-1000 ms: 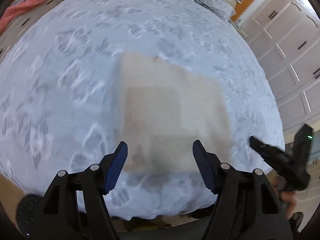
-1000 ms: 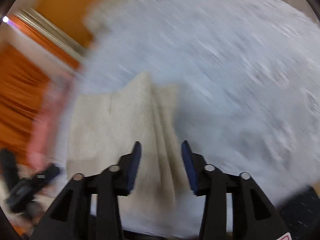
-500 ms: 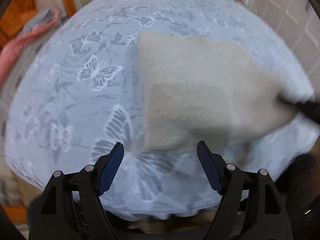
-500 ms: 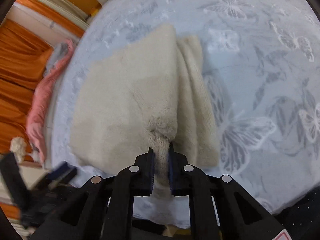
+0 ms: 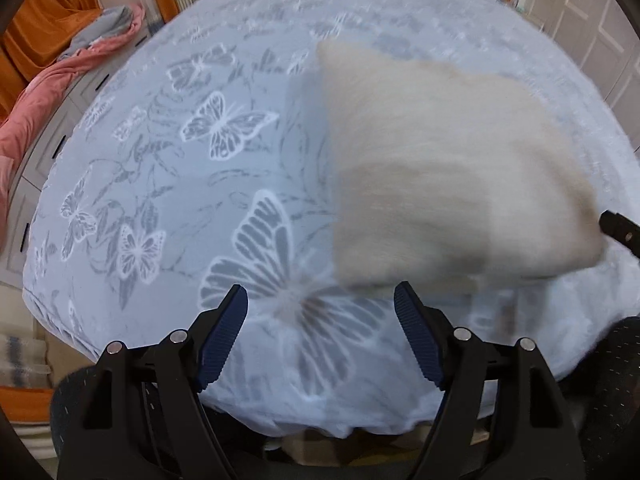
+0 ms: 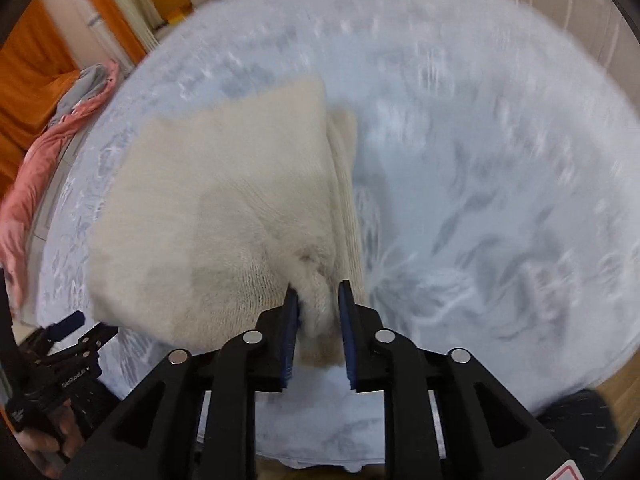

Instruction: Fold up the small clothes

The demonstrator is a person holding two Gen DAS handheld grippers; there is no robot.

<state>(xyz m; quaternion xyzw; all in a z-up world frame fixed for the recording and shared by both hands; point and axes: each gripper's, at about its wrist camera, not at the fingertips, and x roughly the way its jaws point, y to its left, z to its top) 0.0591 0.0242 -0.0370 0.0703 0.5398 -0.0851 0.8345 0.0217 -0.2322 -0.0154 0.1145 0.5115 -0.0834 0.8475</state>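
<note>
Far left, both views: a pink and grey heap of cloth [image 5: 76, 68] lies off the bed beside orange curtains [image 6: 28, 76]; its lower part is cut off by the lens rim.

Bed: a pale blue butterfly-print bedspread [image 5: 168, 184] covers the whole working surface. The print is sharp in the left wrist view and smeared by motion blur in the right wrist view, where no pattern detail can be read.

Left gripper [image 5: 320, 328]: jaws stand wide apart over the bedspread with nothing between them. The right pad tip sits just beside the near edge of the garment; contact cannot be confirmed. In the right wrist view this tool appears only as a dark shape at the lower left edge, held by a partly cropped hand [image 6: 44, 444].

Cream knitted garment [image 5: 448, 168]: lies folded on the bedspread, right of centre in the left wrist view. Blur hides its type and any seams. A doubled layer shows along its right side in the right wrist view.

Right gripper [image 6: 318, 308]: jaws are opening, with a bunched corner of the garment between them. The left pad touches the knit; a gap shows at the right pad. In the left wrist view only its tip enters at the right edge.

Far right: white panelled cupboard doors [image 5: 600, 20], cropped.
</note>
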